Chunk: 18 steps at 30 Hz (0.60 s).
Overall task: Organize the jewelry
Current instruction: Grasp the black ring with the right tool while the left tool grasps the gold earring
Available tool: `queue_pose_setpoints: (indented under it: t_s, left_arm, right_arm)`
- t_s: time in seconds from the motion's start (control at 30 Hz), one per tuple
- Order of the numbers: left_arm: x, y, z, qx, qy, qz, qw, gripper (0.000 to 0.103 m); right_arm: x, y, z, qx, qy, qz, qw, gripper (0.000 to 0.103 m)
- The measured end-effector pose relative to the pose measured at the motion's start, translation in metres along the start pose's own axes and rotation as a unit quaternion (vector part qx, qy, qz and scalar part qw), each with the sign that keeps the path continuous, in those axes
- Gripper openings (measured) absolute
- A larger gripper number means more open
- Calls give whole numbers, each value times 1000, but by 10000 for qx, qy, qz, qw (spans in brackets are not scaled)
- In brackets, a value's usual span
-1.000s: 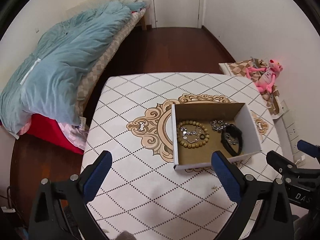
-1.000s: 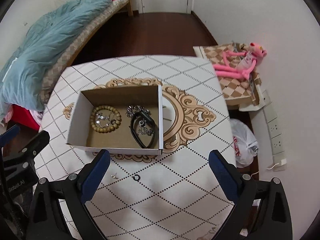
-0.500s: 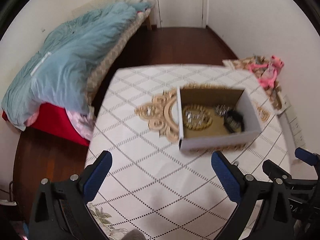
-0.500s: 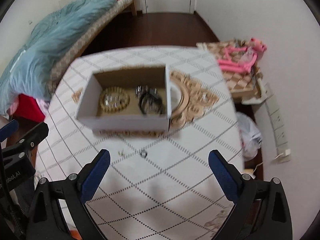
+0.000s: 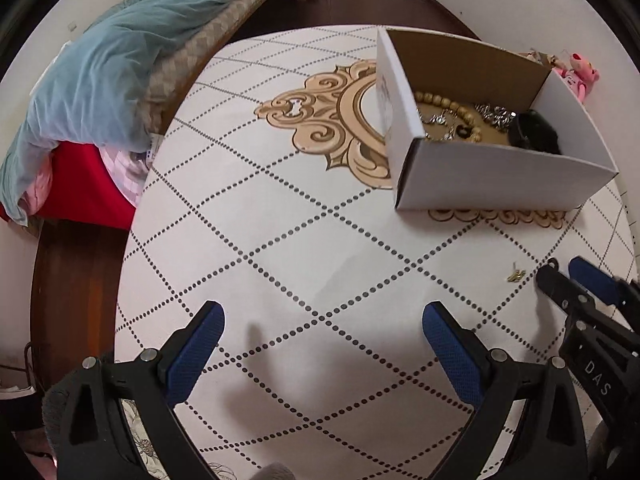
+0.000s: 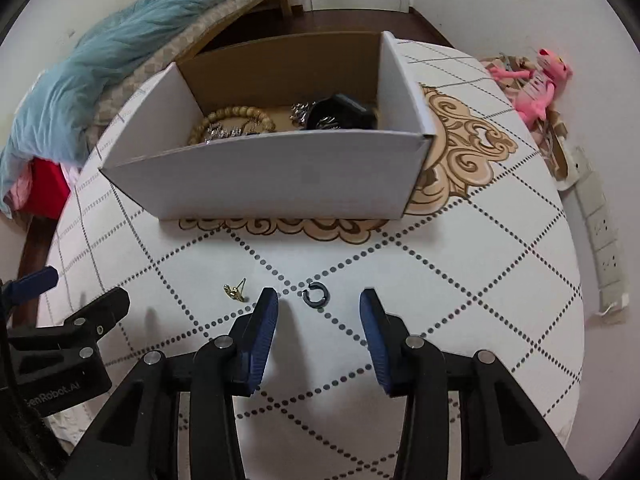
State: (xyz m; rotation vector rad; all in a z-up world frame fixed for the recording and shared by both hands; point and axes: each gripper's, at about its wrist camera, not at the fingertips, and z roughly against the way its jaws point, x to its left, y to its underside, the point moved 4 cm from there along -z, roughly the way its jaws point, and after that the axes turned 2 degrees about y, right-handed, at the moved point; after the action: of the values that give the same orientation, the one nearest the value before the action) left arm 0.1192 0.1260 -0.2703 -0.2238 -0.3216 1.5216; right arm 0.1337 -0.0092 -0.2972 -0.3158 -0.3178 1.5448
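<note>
A white cardboard box (image 6: pixel 280 172) (image 5: pixel 496 180) stands on the patterned table and holds a wooden bead bracelet (image 6: pixel 232 117), silver chains (image 6: pixel 300 111) and a black band (image 6: pixel 340 114). A small dark open ring (image 6: pixel 316 293) lies on the table just ahead of my right gripper (image 6: pixel 318 308), between its fingertips; the jaws are partly closed and empty. A small gold earring (image 6: pixel 236 291) (image 5: pixel 516 276) lies left of it. My left gripper (image 5: pixel 320 328) is wide open and empty over bare table, left of the right gripper (image 5: pixel 572 280).
The table (image 5: pixel 280 220) has a round edge at the left, with a bed and blue duvet (image 5: pixel 112 60) beyond. A pink plush toy (image 6: pixel 536 84) lies on a side stand at right. A wall socket strip (image 6: pixel 600 232) is at far right.
Both grippers have dropped low and moved toward the table. The right gripper's jaws have narrowed around the dark ring. The left gripper stays wide open.
</note>
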Motion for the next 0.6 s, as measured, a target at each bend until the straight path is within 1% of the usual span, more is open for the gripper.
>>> queue_pose_setpoints:
  t_s: [0.03,0.07,0.1,0.2,0.33,0.4,0.43,0.47,0.5,0.53,0.57,0.6]
  left_arm:
    - [-1,0,-1,5,13,3,10000,101]
    - [-1,0,-1,-1,23,0,10000,101]
    - [-4,0,0,-25,43,-10,10000,101]
    - [-15,-2,5,-145,207,-13,9997,101]
    - [-43,-3,9,-225,620,-65,9978,100]
    - [-59,-2,9,-260,786,-151,9965,100]
    - [-69,-2,10,-298,874,-218,9955,98]
    - [-79,-2,11,-353,933,-300,9946,93]
    - [-87,-2,10,-379,949,-386,9940,81]
    - [-93,-3,9,-383,967,-456,9935,70]
    - [-99,-3,8,-384,983,-528,9930,65]
    - [-103,-3,6,-385,974,-572,9929,55]
  right_arm:
    - [2,0,-1,-45,58,59,10000,30]
    - [4,-1,-1,-78,112,131,9998,13]
    - [5,0,-1,-96,163,189,9996,13]
    - [-6,2,3,-99,51,-43,9999,13]
    - [-33,8,18,-160,9,-512,9986,13]
    - [-45,11,24,-193,69,-636,9978,13]
    - [-50,13,27,-201,101,-709,9972,13]
    - [-54,14,28,-197,119,-758,9969,13]
    - [-58,16,29,-199,144,-808,9964,13]
    - [-61,17,29,-198,167,-839,9961,13]
    - [-65,18,29,-187,192,-876,9958,13]
    - [-68,19,29,-174,210,-899,9956,13]
